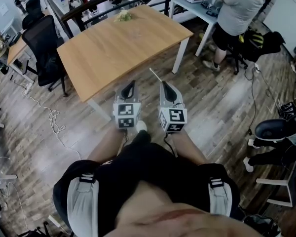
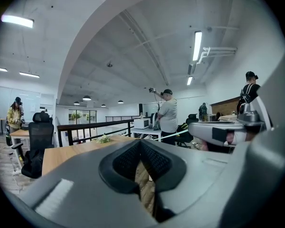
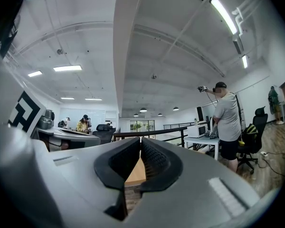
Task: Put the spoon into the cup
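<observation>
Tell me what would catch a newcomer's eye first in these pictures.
The big wooden table fills the middle of the head view, bare except for a small greenish bunch at its far edge. Just short of it, the left gripper and the right gripper hang side by side, jaws together, with a thin pale stick poking forward from the right one's tip. At top right a person stands at a white desk.

The right gripper (image 3: pixel 139 141), jaws together with nothing between them, points toward a wooden table (image 3: pixel 135 173).
</observation>
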The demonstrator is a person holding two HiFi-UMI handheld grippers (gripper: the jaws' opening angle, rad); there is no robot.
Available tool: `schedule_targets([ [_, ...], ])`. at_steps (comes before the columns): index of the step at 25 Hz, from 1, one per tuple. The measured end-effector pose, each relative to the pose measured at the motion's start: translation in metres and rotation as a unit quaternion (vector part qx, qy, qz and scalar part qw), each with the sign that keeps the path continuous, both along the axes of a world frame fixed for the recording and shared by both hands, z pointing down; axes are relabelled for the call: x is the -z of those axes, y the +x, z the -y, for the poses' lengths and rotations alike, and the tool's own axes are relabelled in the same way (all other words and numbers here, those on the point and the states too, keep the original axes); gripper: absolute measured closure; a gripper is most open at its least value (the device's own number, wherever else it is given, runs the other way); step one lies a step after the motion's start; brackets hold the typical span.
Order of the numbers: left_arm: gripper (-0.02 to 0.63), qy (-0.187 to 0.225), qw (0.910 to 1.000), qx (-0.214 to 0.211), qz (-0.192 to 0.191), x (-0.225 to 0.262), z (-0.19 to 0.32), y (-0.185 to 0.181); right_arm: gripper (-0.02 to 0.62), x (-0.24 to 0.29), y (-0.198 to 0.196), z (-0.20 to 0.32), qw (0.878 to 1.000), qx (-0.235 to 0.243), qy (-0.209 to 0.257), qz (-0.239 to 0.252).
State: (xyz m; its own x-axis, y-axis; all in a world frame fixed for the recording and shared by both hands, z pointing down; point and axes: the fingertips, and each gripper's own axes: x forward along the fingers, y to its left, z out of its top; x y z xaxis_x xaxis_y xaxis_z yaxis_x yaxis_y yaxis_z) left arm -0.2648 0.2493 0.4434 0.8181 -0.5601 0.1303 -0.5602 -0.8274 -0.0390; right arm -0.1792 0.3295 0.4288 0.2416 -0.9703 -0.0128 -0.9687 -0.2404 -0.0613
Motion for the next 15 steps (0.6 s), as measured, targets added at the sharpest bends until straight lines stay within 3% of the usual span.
schedule_targets([
  [15,0.594,-0.006,0.9999,0.002,-0.009,-0.006,0.085,0.061,0.588,-0.01,0.063,0.085,1.0,0.005,0.001,0.001],
])
